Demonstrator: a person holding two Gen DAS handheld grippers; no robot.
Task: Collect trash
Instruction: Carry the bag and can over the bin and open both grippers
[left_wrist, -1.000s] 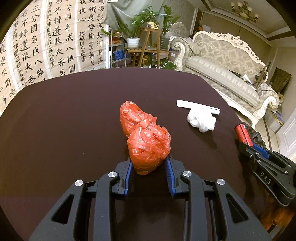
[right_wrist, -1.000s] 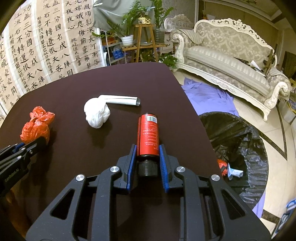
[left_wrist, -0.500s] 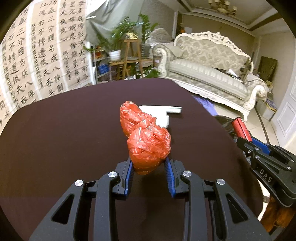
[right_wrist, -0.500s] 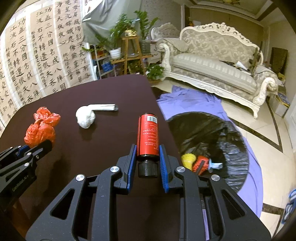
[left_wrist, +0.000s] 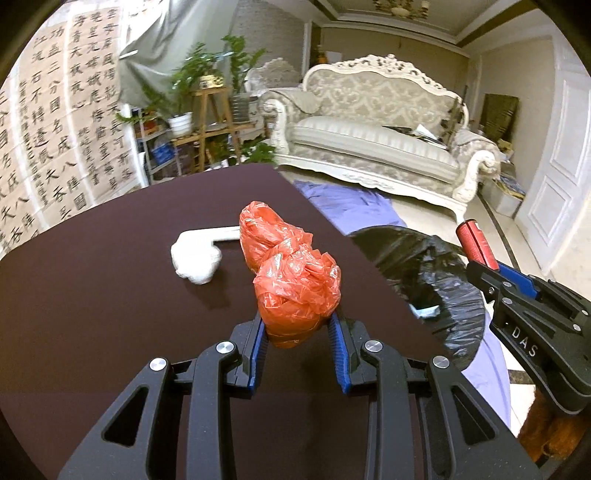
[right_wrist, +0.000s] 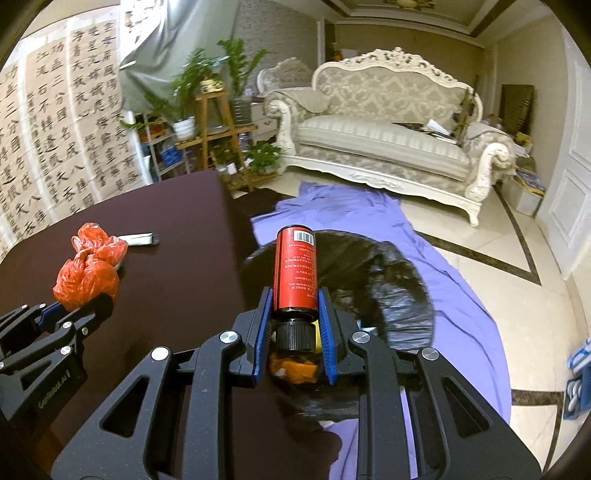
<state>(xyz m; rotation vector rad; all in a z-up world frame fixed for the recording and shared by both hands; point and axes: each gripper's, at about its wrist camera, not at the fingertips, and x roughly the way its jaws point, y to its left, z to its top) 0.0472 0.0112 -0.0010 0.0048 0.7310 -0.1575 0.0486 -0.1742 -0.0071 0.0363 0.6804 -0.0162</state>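
Observation:
My left gripper (left_wrist: 297, 328) is shut on a crumpled red plastic bag (left_wrist: 291, 273) and holds it above the dark table (left_wrist: 110, 295); the bag also shows in the right wrist view (right_wrist: 88, 271). My right gripper (right_wrist: 295, 314) is shut on a red can with a black cap (right_wrist: 295, 269) and holds it over the black-lined trash bin (right_wrist: 388, 280). The can also shows at the right of the left wrist view (left_wrist: 474, 242). A white crumpled wad with a white tube (left_wrist: 197, 254) lies on the table.
The bin (left_wrist: 424, 269) stands on a purple cloth (right_wrist: 461, 295) on the floor, right of the table edge, with some trash inside. A white sofa (right_wrist: 388, 136) and a plant stand (right_wrist: 210, 122) are beyond.
Both grippers have swung right with their loads. The red can has moved from over the table to above the trash bin. The red bag has lifted and moved toward the table's right edge.

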